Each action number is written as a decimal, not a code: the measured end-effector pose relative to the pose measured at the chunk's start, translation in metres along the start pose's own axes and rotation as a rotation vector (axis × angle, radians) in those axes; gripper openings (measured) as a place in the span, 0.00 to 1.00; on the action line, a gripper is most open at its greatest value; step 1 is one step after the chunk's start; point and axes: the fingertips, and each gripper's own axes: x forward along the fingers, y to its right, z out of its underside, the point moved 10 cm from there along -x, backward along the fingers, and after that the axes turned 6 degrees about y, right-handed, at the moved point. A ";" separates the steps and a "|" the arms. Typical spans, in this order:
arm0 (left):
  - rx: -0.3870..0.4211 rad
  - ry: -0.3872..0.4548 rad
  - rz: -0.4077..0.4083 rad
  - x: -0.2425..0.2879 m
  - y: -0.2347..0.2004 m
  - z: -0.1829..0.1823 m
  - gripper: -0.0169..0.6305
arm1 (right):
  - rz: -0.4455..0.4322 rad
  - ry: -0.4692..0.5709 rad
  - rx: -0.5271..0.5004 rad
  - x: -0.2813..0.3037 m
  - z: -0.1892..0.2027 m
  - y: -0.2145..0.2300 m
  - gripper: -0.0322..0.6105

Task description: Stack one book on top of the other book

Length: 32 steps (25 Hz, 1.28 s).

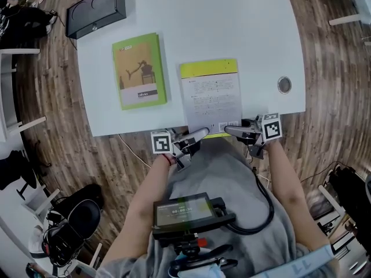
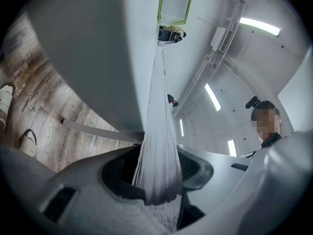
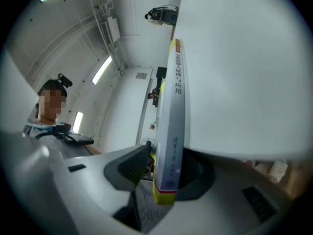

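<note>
A white book with a yellow band [image 1: 210,96] lies on the white table [image 1: 232,28], its near end sticking out over the front edge. My left gripper [image 1: 194,136] holds that end's left corner and my right gripper [image 1: 235,131] its right corner. In the left gripper view the book's page edge [image 2: 159,131] fills the gap of the left gripper [image 2: 156,175]. In the right gripper view the printed spine [image 3: 176,111] sits clamped in the right gripper [image 3: 166,173]. A green book [image 1: 139,71] lies flat to the left, apart from both.
A black box [image 1: 95,9] sits at the table's back left corner. A round metal grommet [image 1: 284,84] is set in the table at the right. Chairs and bags stand on the wooden floor to the left. A person stands across the room.
</note>
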 end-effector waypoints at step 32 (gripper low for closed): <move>0.015 0.034 0.024 0.003 0.001 0.005 0.14 | -0.028 0.145 0.060 0.000 0.010 0.000 0.18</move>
